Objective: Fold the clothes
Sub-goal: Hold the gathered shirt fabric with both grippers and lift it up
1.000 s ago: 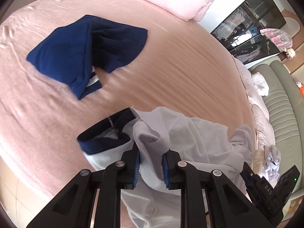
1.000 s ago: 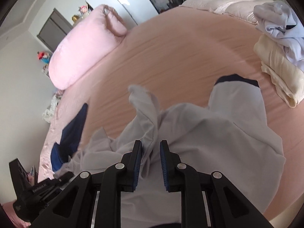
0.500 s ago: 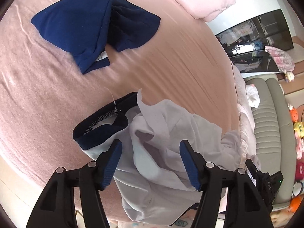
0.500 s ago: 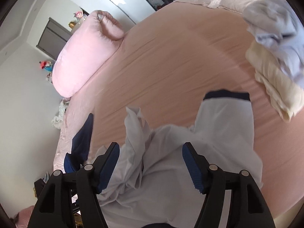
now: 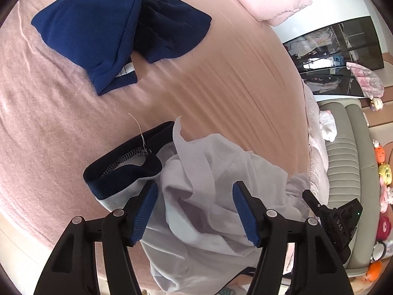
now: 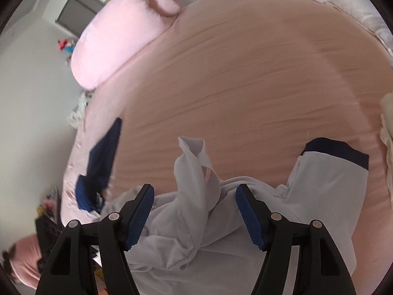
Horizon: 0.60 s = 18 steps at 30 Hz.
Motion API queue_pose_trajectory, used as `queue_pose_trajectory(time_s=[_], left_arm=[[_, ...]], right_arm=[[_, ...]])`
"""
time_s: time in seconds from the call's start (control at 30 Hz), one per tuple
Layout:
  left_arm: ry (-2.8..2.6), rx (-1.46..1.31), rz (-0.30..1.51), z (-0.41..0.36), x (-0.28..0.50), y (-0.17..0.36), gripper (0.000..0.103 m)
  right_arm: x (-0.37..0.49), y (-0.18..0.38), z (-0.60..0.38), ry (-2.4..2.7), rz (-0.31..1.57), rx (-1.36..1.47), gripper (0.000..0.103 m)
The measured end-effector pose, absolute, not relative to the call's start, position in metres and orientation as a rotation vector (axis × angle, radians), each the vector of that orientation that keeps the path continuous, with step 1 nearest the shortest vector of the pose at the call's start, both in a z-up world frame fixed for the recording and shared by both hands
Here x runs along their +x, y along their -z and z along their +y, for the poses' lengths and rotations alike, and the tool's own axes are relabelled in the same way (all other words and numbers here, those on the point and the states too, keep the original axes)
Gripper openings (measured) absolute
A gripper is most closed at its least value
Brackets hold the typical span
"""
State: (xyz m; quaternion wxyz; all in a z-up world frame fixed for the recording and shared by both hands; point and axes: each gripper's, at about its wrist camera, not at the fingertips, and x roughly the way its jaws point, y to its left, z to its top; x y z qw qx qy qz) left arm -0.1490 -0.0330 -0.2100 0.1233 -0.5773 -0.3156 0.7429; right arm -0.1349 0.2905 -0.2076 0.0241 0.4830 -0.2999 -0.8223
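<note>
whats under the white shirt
The white shirt lies crumpled on the pink sheet, which shows all around it. Its navy cuff sticks out at one side. Whatever lies beneath the bunched folds is covered and can't be seen.

Each handheld gripper, the left gripper and the right gripper, has matte black forked arms, silver screws at the joints, and ribbed blue pads.
</note>
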Motion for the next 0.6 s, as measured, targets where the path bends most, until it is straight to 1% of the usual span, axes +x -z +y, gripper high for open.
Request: queue_pose_trajectory(time_s=[0.03,0.13,0.23,0.27,0.3,0.33,0.37,0.4,0.43,0.47,0.5,0.53,0.6], left_arm=[[-2.159,-1.68,-0.932,-0.032,-0.15,0.211,0.061],[-2.135,-1.66,-0.961,-0.031,-0.15,0.212,0.061],[-2.145,-1.639,-0.922,-0.027,-0.149,0.21,0.061],[-2.15,-1.635,-0.905,-0.025,-0.149,0.209,0.061],[-2.15,-1.634,-0.89,-0.024,-0.149,0.209,0.061],[-2.149,-1.632,-0.881,-0.023,-0.149,0.209,0.061],[-2.149,-1.629,-0.881,-0.022,-0.148,0.21,0.055],[-2.151,-1.627,-0.885,-0.021,-0.148,0.21,0.05],[-2.154,-1.63,-0.888,-0.021,-0.147,0.21,0.04],[-2.157,-1.635,-0.893,-0.021,-0.146,0.21,0.029],[-2.152,-1.637,-0.911,-0.022,-0.145,0.21,0.023],[-2.136,-1.633,-0.943,-0.023,-0.144,0.211,0.018],[-2.11,-1.621,-1.005,-0.026,-0.142,0.21,0.016]], right_arm=[[-0.138,0.211,0.287,2.545,-0.91,1.497,0.069],[-0.145,0.22,0.286,2.542,-0.938,1.502,0.069],[-0.146,0.226,0.287,2.539,-0.962,1.502,0.066],[-0.146,0.228,0.288,2.538,-0.969,1.501,0.058],[-0.145,0.229,0.29,2.533,-0.979,1.498,0.046],[-0.144,0.232,0.293,2.52,-1.0,1.5,0.039],[-0.146,0.235,0.295,2.489,-1.027,1.509,0.025],[-0.147,0.24,0.296,2.452,-1.058,1.515,0.016],[-0.147,0.245,0.298,2.423,-1.087,1.513,0.014],[-0.146,0.247,0.299,2.419,-1.102,1.508,0.011],[-0.146,0.249,0.3,2.422,-1.112,1.5,0.009],[-0.144,0.248,0.301,2.424,-1.124,1.483,0.009],[-0.14,0.246,0.301,2.429,-1.145,1.448,0.008]])
